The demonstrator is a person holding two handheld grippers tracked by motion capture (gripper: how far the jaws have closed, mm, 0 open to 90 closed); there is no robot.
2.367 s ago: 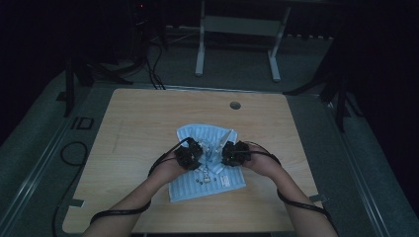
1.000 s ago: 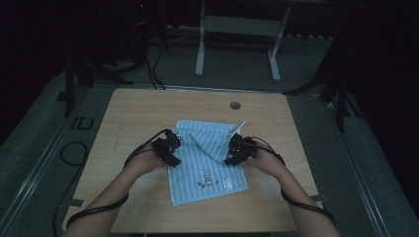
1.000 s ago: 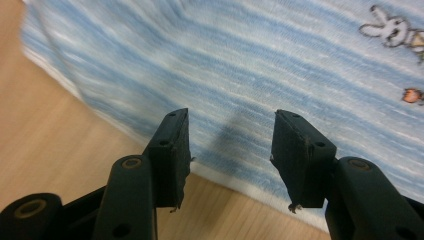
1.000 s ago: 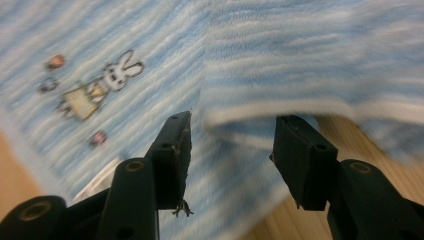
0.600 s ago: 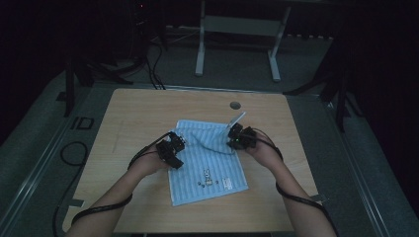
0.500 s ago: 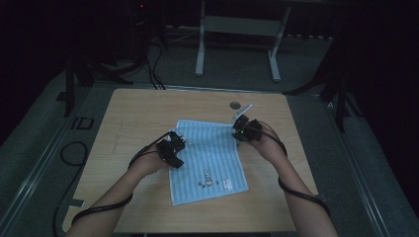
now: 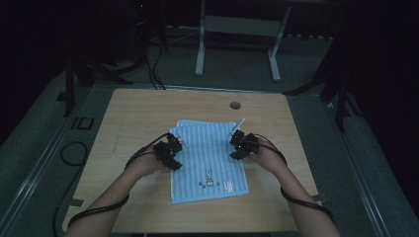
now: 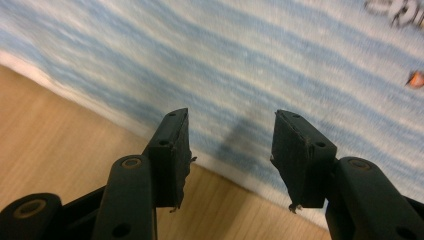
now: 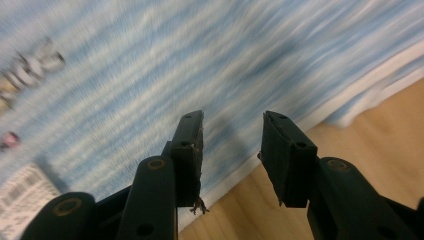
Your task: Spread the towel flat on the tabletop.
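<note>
Towel [image 7: 208, 159], one striped blue cloth, lies flat on the desk [image 7: 133, 113], long axis running away from you. Your left hand-held gripper [image 7: 174, 148] stands open at its left edge. Your right hand-held gripper [image 7: 238, 144], jaws just opening again and empty, sits at the right edge. Both are equally near; beyond is one round desk hole [image 7: 235, 105].

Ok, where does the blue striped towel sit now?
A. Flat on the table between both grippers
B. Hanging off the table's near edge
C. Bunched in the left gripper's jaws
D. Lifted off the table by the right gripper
A: the blue striped towel lies spread flat on the table, the left gripper at one side edge and the right gripper at the other, both with open, empty jaws.
</note>
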